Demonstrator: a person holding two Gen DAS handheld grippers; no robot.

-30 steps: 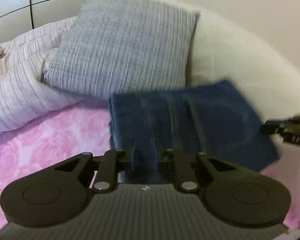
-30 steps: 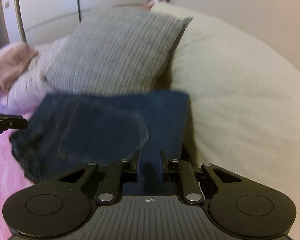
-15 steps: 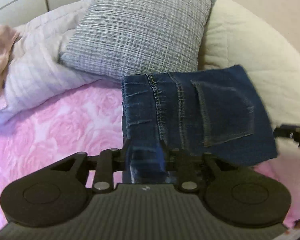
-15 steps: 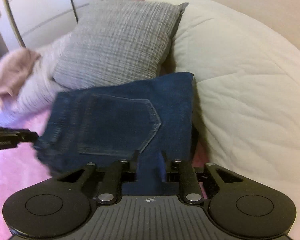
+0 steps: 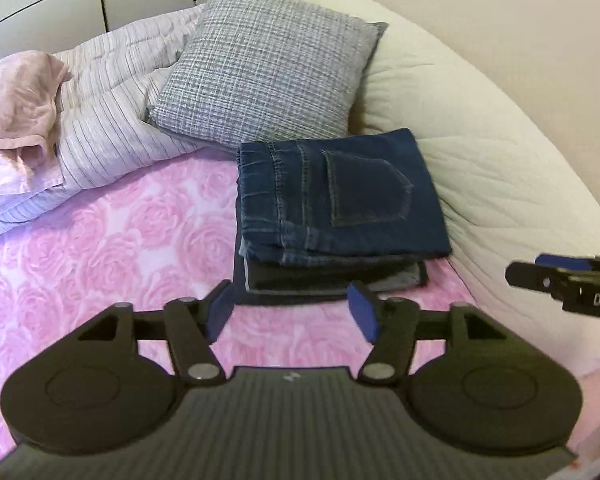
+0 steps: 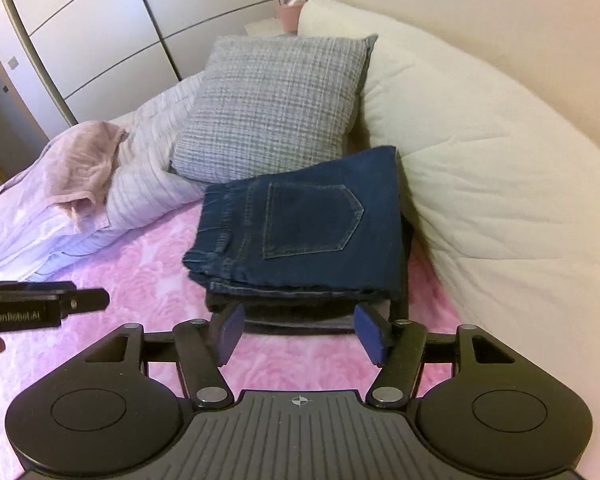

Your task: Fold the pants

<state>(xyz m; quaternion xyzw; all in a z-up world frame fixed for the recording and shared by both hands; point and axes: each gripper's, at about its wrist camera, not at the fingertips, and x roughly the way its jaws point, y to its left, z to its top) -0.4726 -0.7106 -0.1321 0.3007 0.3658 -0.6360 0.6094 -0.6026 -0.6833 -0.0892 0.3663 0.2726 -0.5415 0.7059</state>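
Folded pants [image 5: 340, 200] lying as a squared denim stack on the pink rose bedspread [image 5: 112, 240], back pocket up — against the cream headboard [image 5: 480, 152] side of the bed, just below a grey pillow [image 5: 268, 68]. Left tongs [image 5: 291, 312] and right tongs [image 6: 300, 328] released, jaws just spread wide, nothing between them — both clear of the denim.

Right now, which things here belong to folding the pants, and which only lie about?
For the job: folded jeans, left gripper, right gripper.
Lying about: grey cushion, striped duvet, pink cloth, cream quilt.
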